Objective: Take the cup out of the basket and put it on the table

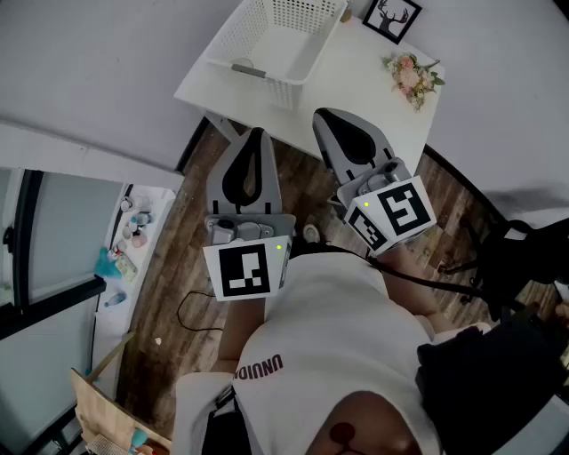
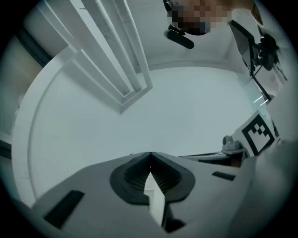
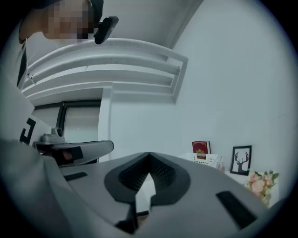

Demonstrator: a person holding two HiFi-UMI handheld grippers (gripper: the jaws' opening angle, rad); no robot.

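A white perforated basket (image 1: 276,40) stands on the white table (image 1: 356,80), and in the right gripper view the basket (image 3: 205,159) is small and far off. A small grey object (image 1: 247,68) lies at the basket's near end; I cannot tell if it is the cup. My left gripper (image 1: 257,133) is shut and empty over the floor, short of the table's edge. My right gripper (image 1: 322,115) is also shut and empty, its tip at the table's near edge. The left gripper (image 2: 150,154) faces only bare wall and ceiling; the right gripper (image 3: 149,154) points toward the table.
A framed deer picture (image 1: 392,18) and a bunch of pink flowers (image 1: 412,75) sit at the table's right end. A red book (image 3: 201,148) stands behind the basket. Wooden floor (image 1: 169,293) lies below, with a white shelf of small items (image 1: 129,244) at left.
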